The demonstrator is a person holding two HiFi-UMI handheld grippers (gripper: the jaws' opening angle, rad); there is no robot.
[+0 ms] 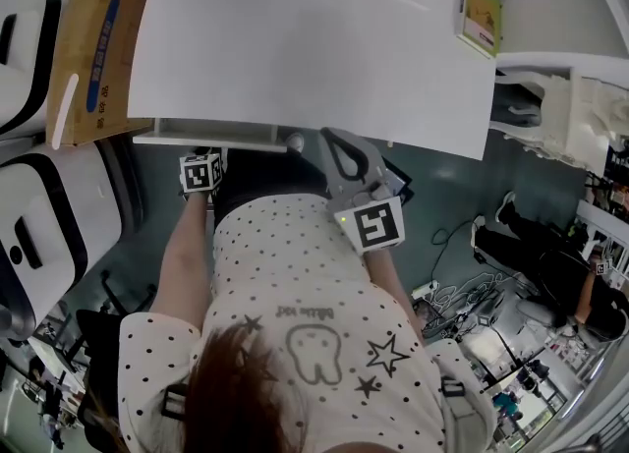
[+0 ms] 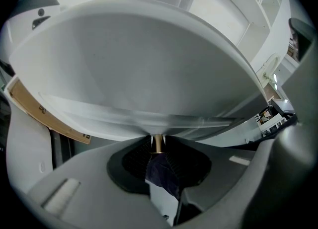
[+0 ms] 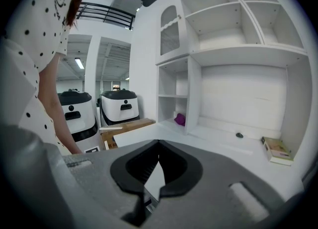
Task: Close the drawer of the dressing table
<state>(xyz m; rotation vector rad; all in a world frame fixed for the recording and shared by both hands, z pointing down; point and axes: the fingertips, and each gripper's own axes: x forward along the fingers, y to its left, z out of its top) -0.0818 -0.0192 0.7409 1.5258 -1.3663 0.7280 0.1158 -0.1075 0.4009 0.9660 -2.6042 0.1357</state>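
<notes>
Beneath the tabletop [image 1: 314, 48], the drawer [image 1: 211, 134] is mostly hidden.

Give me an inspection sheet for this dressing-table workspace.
Surface: white dressing table top.
Job's things: drawer slightly out; brass knob on it.
Clutter: small box at the top's far edge; cardboard box beside the table.
Grippers: left gripper closed on the brass knob; right gripper shut, empty.
Cables: loose cables on the floor.
Surroundings: white machines; a person nearby.
</notes>
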